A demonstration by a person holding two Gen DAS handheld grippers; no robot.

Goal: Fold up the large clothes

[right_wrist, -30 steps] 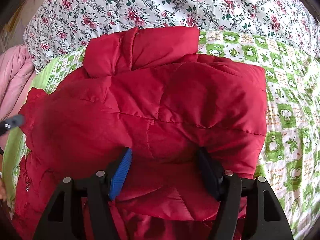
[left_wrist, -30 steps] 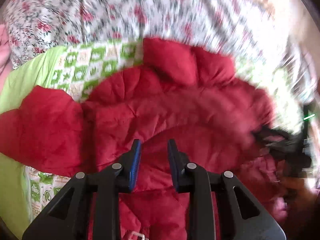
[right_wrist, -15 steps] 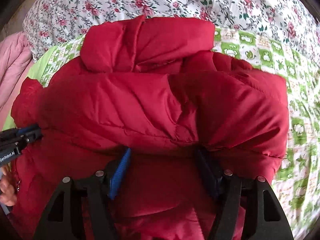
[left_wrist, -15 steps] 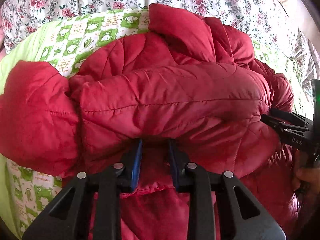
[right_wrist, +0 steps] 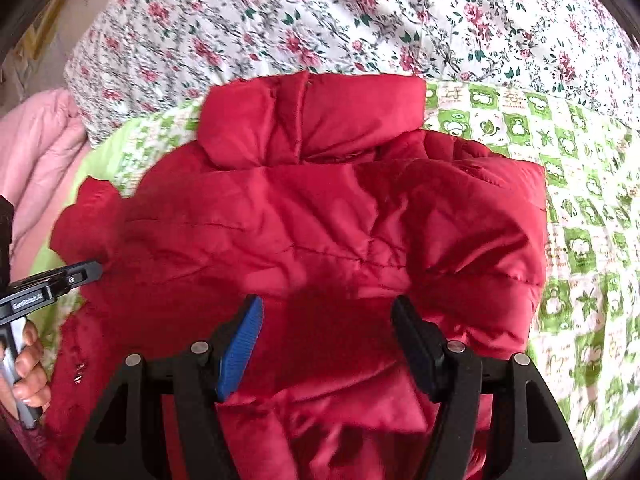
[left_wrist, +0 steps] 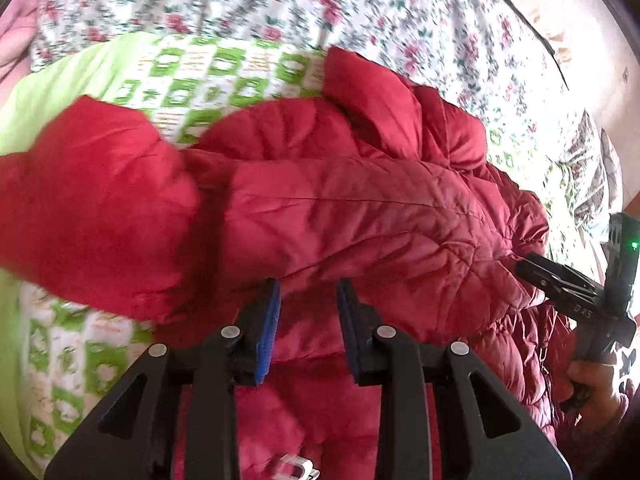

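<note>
A puffy red jacket point(left_wrist: 360, 220) lies on the bed, its lower part doubled over toward the collar point(right_wrist: 312, 120). My left gripper point(left_wrist: 308, 312) holds the folded edge near the jacket's left side. Red fabric fills the narrow gap between its pads, and the jaws are opening slightly. My right gripper point(right_wrist: 326, 332) is closed wide on a thick bunch of the same edge of the jacket point(right_wrist: 320, 220). Each gripper shows at the side of the other's view: the right gripper point(left_wrist: 560, 280) and the left gripper point(right_wrist: 60, 280), each with a hand on its handle.
Under the jacket lies a green-and-white checked quilt point(right_wrist: 580, 220) with a plain lime border point(left_wrist: 48, 92). Beyond it is a floral sheet point(right_wrist: 360, 20). A pink padded garment point(right_wrist: 36, 152) lies at the left edge of the bed.
The lower part of the jacket has been drawn up and over toward the collar by both grippers. The left view has shifted sideways, and the gap between the left pads looks slightly wider.
</note>
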